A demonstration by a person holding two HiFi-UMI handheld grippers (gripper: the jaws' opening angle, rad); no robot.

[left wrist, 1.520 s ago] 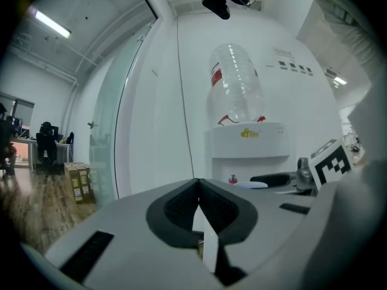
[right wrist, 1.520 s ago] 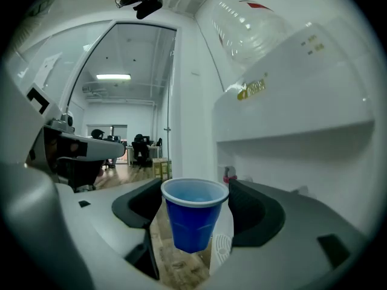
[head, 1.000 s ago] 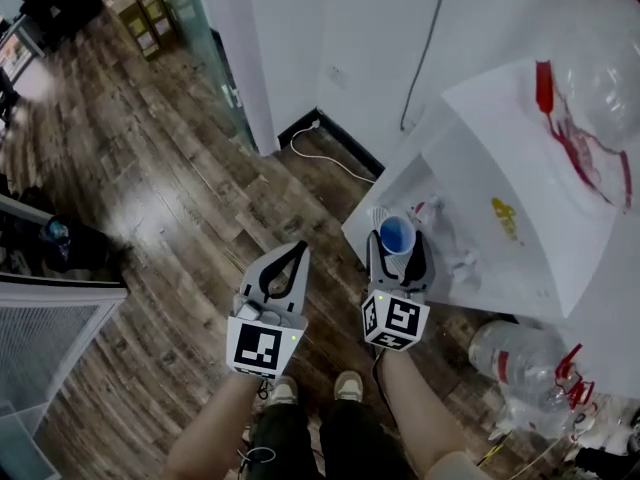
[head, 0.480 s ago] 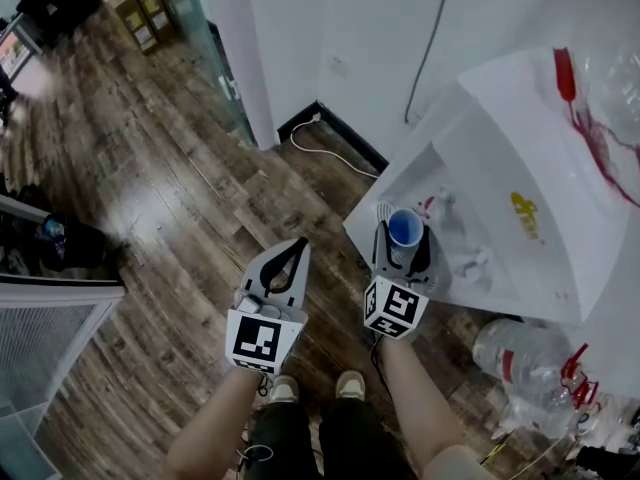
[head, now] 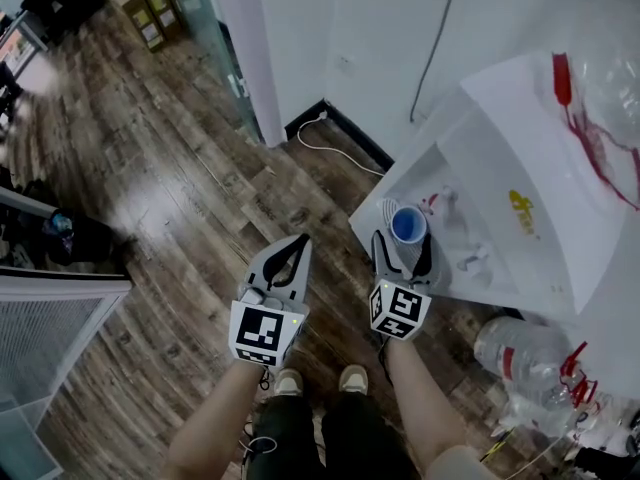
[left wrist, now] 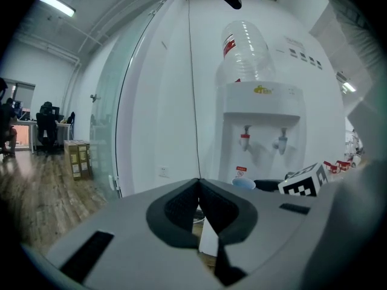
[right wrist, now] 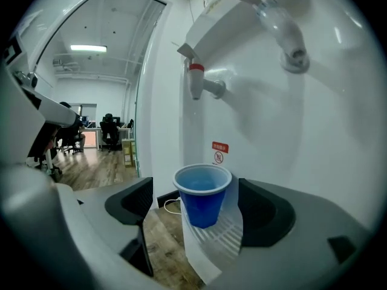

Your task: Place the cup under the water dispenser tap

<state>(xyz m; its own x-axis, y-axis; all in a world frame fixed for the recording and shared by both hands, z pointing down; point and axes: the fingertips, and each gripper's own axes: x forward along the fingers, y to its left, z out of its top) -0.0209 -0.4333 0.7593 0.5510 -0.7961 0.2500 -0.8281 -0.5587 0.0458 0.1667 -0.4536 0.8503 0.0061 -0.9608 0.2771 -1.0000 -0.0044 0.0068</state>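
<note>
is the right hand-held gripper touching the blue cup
Apart. Right gripper view: the jaws of the right hand-held gripper are opening, a gap on each side of the blue cup on the drip tray.

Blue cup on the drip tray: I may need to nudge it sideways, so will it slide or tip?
Probably light: the blue cup looks like thin-walled plastic and seems empty, so a nudge would move it easily. It narrows to a small base on the ribbed drip tray, so a high push may tip it.
</note>
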